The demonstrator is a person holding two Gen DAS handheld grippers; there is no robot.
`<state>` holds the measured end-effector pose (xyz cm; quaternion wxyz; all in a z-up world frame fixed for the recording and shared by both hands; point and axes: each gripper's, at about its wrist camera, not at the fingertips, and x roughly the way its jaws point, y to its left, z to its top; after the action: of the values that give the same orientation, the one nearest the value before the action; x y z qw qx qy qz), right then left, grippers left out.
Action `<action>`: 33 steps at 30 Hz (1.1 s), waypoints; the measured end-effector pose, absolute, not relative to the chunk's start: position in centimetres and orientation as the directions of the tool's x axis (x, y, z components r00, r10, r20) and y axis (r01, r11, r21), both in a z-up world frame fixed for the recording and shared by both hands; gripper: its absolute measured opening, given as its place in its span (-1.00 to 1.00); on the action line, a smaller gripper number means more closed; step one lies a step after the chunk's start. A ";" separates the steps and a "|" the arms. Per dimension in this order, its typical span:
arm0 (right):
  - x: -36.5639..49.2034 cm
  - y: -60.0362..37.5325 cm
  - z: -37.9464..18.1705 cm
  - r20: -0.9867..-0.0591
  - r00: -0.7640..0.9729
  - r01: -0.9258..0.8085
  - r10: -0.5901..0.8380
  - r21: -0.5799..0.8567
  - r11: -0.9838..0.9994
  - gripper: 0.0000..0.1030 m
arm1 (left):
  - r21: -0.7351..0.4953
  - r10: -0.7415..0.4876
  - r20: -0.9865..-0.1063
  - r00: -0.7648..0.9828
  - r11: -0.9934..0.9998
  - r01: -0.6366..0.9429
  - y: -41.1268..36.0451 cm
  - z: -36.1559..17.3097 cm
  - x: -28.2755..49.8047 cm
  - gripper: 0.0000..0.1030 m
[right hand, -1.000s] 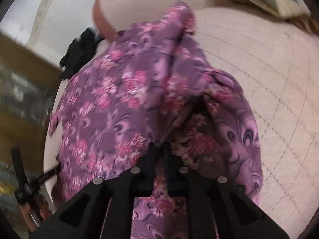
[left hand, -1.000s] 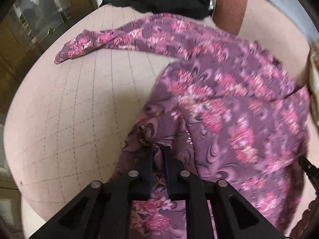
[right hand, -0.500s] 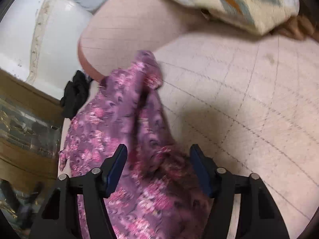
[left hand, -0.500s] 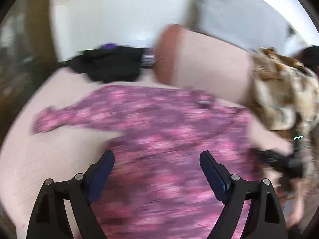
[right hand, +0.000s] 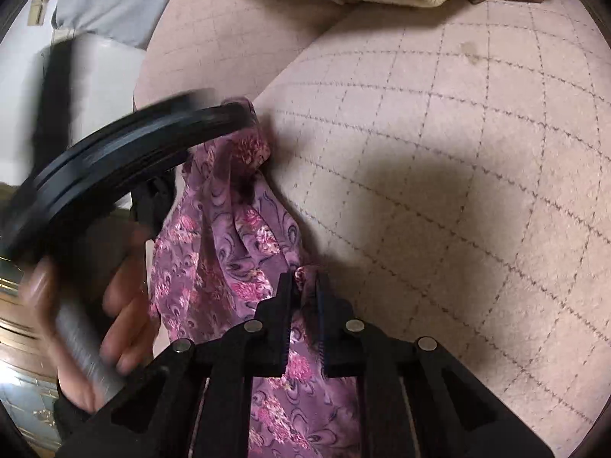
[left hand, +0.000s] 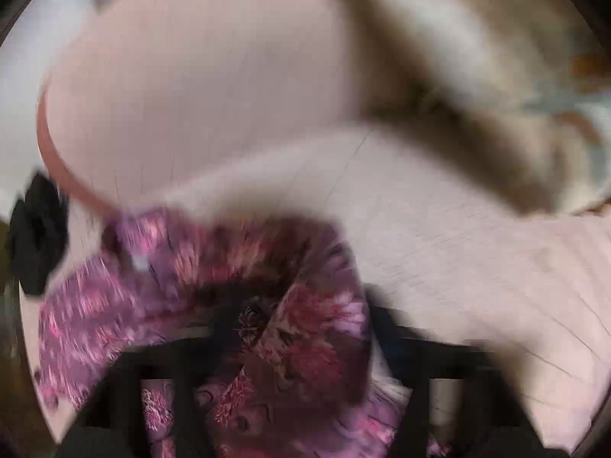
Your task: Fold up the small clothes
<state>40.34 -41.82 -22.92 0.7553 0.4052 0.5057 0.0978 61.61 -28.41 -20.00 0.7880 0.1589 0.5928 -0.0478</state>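
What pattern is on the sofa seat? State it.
Pale pink sofa seat with a darker grid of lines; the right wrist view shows it best.

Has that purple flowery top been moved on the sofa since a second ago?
Yes. In the right wrist view the purple top was spread wide toward the sofa backrest; now it is gathered into a narrow bunch by the seat's left edge, pinched in the right gripper.

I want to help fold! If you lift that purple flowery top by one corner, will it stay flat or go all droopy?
Probably droopy: the top already lies bunched in soft ridges on the sofa. It looks thin, so likely light. Where the right gripper pinches it, the cloth gathers between the jaws instead of holding shape. It might be a bit slippery, though that is hard to tell.
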 end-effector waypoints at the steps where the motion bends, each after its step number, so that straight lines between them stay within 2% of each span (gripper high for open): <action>1: 40.2 -42.0 -22.9 -0.678 0.469 0.258 0.565 0.717 0.647 -0.79 | 0.140 0.080 -0.965 0.252 0.963 0.232 -27.5 -20.3 62.0 -0.62; 2: 40.0 -42.3 -22.9 -0.673 0.470 0.260 0.570 0.723 0.640 -0.79 | 0.088 0.032 -0.964 0.263 0.976 0.202 -26.6 -19.7 62.1 -0.87; 5: 39.9 -43.0 -23.4 -0.668 0.465 0.278 0.580 0.733 0.621 -0.80 | -0.059 -0.114 -0.946 0.305 0.981 0.184 -24.3 -16.4 62.3 -0.89; 8: 39.4 -45.0 -23.1 -0.631 0.508 0.287 0.586 0.766 0.575 -0.84 | -0.161 -0.193 -0.927 0.323 0.979 0.123 -22.4 -14.5 63.3 -0.89; 9: 39.0 -45.9 -22.6 -0.641 0.528 0.301 0.557 0.755 0.583 -0.94 | -0.150 -0.175 -0.920 0.350 0.984 0.097 -22.2 -14.2 63.6 -0.89; 12: 38.6 -46.9 -23.1 -0.692 0.531 0.360 0.489 0.706 0.610 -1.00 | -0.071 -0.064 -0.912 0.405 0.997 -0.002 -21.5 -15.6 65.0 -0.79; 13: 38.6 -47.1 -23.7 -0.693 0.527 0.375 0.492 0.709 0.597 -1.00 | -0.037 -0.028 -0.931 0.365 0.999 -0.016 -21.5 -16.6 65.4 -0.67; 15: 38.6 -47.1 -23.9 -0.630 0.560 0.337 0.538 0.767 0.546 -0.97 | -0.057 -0.057 -0.946 0.320 0.998 0.009 -21.4 -17.2 65.4 -0.62; 16: 38.4 -47.1 -23.3 -0.598 0.585 0.310 0.548 0.789 0.531 -0.92 | -0.079 -0.084 -0.942 0.324 0.996 0.028 -20.9 -16.7 64.9 -0.32; 17: 38.4 -47.0 -22.8 -0.580 0.603 0.289 0.548 0.799 0.527 -0.89 | -0.100 -0.111 -0.937 0.331 0.994 0.051 -20.5 -16.1 64.4 0.19; 18: 38.6 -46.7 -22.2 -0.559 0.616 0.261 0.555 0.809 0.527 -0.47 | -0.123 -0.139 -0.925 0.353 0.990 0.069 -19.8 -15.1 63.7 0.41; 19: 38.9 -46.3 -21.9 -0.553 0.621 0.242 0.556 0.810 0.535 0.22 | -0.137 -0.154 -0.910 0.385 0.988 0.073 -19.1 -14.3 63.2 0.60; 20: 39.1 -45.8 -21.7 -0.558 0.626 0.240 0.544 0.803 0.546 0.41 | -0.140 -0.161 -0.891 0.425 0.987 0.081 -19.1 -13.6 62.5 0.61; 22: 40.8 -44.7 -22.1 -0.589 0.605 0.233 0.536 0.775 0.588 0.43 | -0.107 -0.140 -0.894 0.425 0.989 0.101 -19.1 -13.3 62.1 0.60; 24: 41.7 -43.8 -22.7 -0.620 0.599 0.243 0.507 0.744 0.623 0.38 | -0.084 -0.120 -0.910 0.397 0.991 0.108 -19.6 -13.9 62.6 0.56; 26: 42.4 -42.8 -23.0 -0.644 0.595 0.250 0.481 0.717 0.650 0.33 | -0.066 -0.100 -0.916 0.388 0.993 0.100 -20.4 -14.5 63.4 0.28; 27: 42.7 -42.5 -23.7 -0.657 0.588 0.259 0.472 0.706 0.659 0.32 | -0.093 -0.118 -0.922 0.369 0.992 0.085 -20.8 -14.9 64.1 0.22; 29: 42.7 -42.3 -24.2 -0.656 0.599 0.254 0.460 0.700 0.668 0.25 | -0.160 -0.170 -0.928 0.332 0.986 0.057 -21.2 -16.1 64.9 -0.03; 30: 42.8 -42.1 -24.1 -0.668 0.593 0.254 0.450 0.685 0.683 -0.06 | -0.183 -0.189 -0.930 0.316 0.982 0.048 -21.5 -16.4 65.4 -0.04; 31: 43.1 -41.6 -24.1 -0.682 0.570 0.246 0.459 0.674 0.696 -0.83 | -0.190 -0.196 -0.932 0.306 0.981 0.049 -21.8 -16.5 65.6 -0.04; 32: 43.3 -41.1 -24.2 -0.696 0.545 0.243 0.468 0.665 0.706 -0.87 | -0.182 -0.191 -0.935 0.299 0.982 0.057 -22.4 -16.7 66.0 -0.11; 33: 43.2 -40.9 -24.1 -0.717 0.536 0.246 0.446 0.638 0.729 -0.89 | -0.147 -0.162 -0.943 0.291 0.986 0.074 -23.2 -17.0 66.4 -0.32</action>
<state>43.22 -40.92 -24.07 0.7980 0.3625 0.4774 0.0626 66.39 -23.18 -17.03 0.8026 -0.0374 0.5908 -0.0734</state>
